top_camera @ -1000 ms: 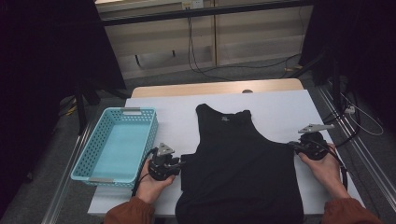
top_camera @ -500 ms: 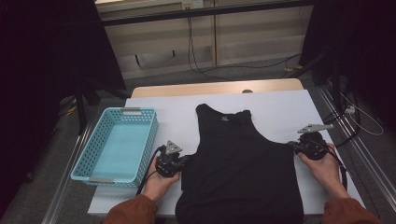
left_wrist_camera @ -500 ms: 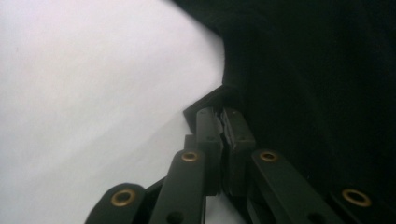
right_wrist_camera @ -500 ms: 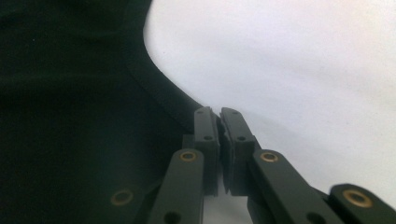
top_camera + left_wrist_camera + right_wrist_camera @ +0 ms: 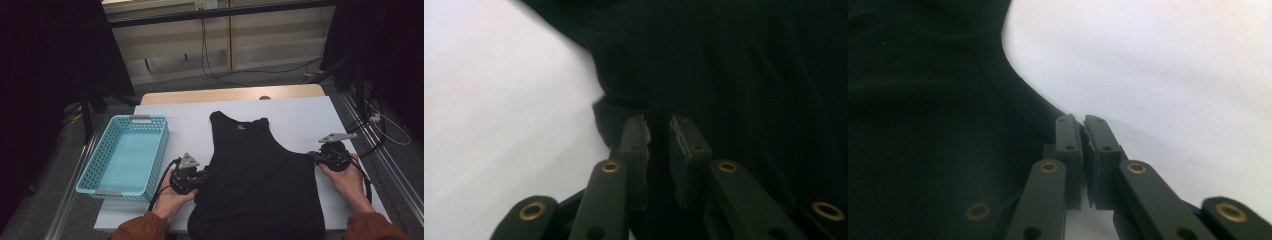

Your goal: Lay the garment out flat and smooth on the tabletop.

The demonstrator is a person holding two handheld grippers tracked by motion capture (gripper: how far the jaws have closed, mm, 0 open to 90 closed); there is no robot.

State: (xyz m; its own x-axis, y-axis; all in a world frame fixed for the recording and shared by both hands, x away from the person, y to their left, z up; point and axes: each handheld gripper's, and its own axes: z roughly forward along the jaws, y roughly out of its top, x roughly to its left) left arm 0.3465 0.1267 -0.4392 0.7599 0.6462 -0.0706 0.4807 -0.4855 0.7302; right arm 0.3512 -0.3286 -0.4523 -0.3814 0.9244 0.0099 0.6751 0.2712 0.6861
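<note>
A black tank top (image 5: 257, 180) lies flat on the white table (image 5: 300, 112), beside a light blue basket (image 5: 125, 155). The left hand-held gripper (image 5: 658, 131) sits at its armhole edge, jaws just reopened to a narrow gap with cloth between them. The right hand-held gripper (image 5: 1083, 131) is pressed together, pinching the opposite armhole hem.

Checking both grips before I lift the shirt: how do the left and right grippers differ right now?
The right gripper has its jaws shut tight at the black tank top's edge; the left gripper shows a gap between its jaws, which have just been opening, with dark fabric in the gap. The right gripper sits at the armhole hem beside bare white table; the left gripper reaches further over the fabric. Both point inward at the shirt's sides.
</note>
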